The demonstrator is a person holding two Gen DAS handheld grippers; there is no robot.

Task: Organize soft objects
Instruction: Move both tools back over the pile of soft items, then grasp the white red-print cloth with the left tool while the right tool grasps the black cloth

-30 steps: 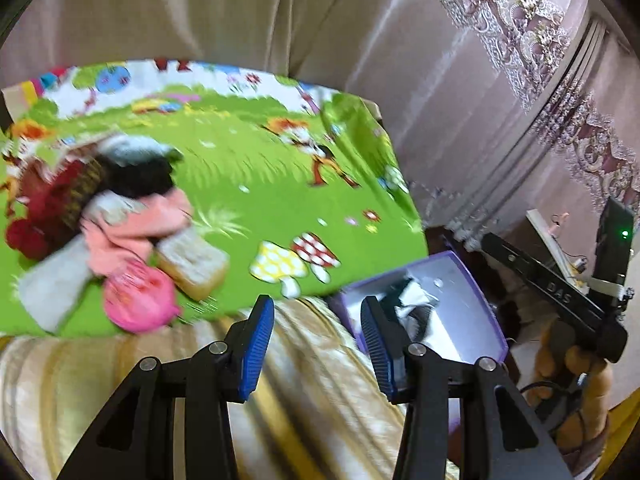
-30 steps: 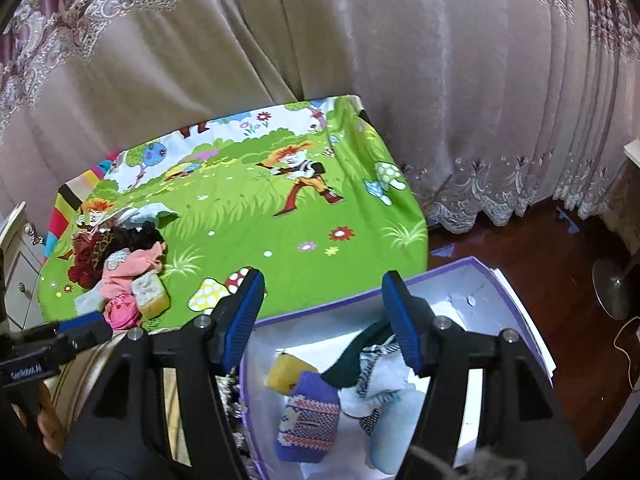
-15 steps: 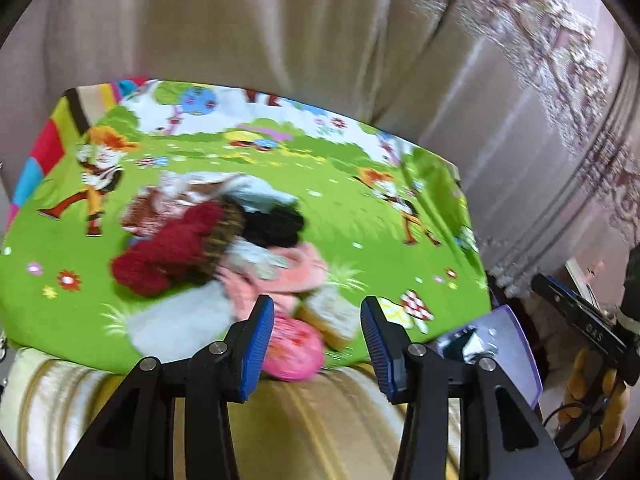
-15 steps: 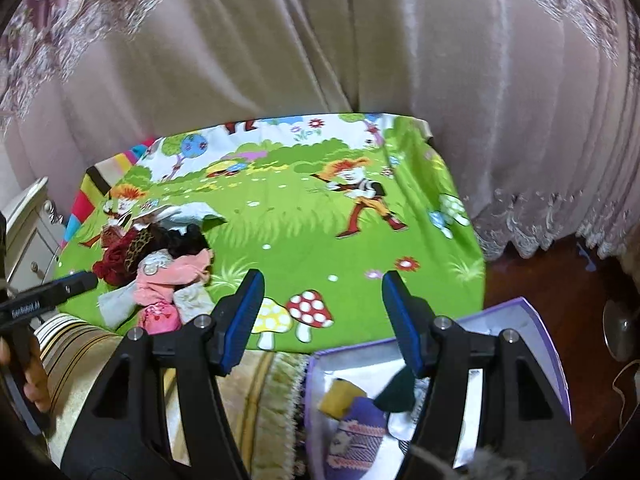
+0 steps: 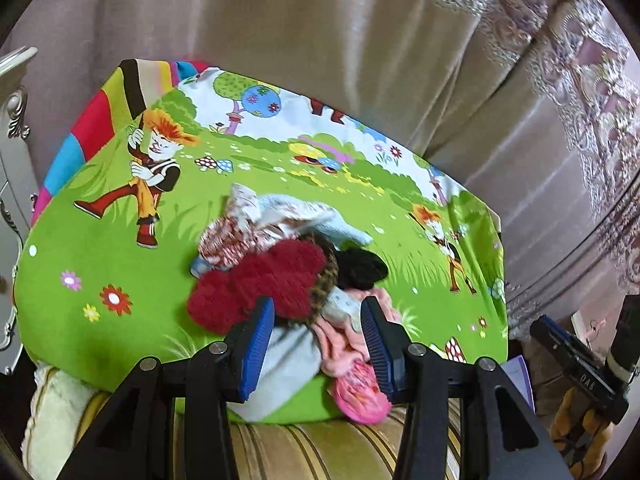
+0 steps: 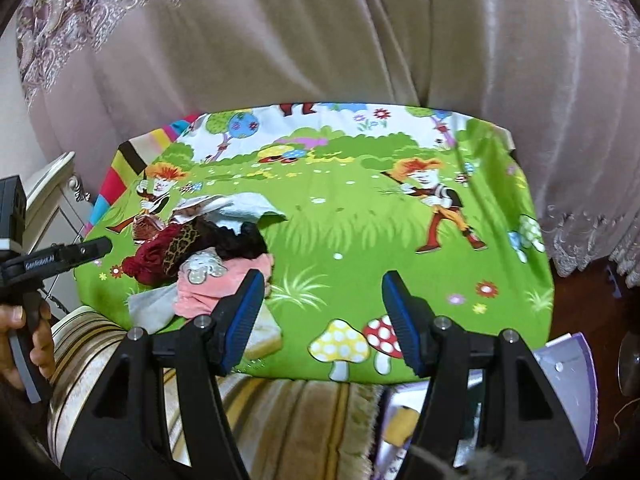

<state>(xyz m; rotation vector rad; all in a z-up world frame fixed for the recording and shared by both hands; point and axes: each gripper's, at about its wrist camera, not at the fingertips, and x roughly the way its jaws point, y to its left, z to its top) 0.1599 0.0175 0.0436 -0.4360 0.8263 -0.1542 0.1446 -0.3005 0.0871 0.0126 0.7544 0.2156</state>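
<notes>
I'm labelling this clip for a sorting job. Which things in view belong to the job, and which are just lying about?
Belong to the job:
pile of soft items
purple box
left gripper, open
right gripper, open

Just there:
cartoon blanket
curtains
striped cushion
white cabinet

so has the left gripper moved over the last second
Yes. The left gripper swung left, from the purple box to the sock pile on the green blanket.
</notes>
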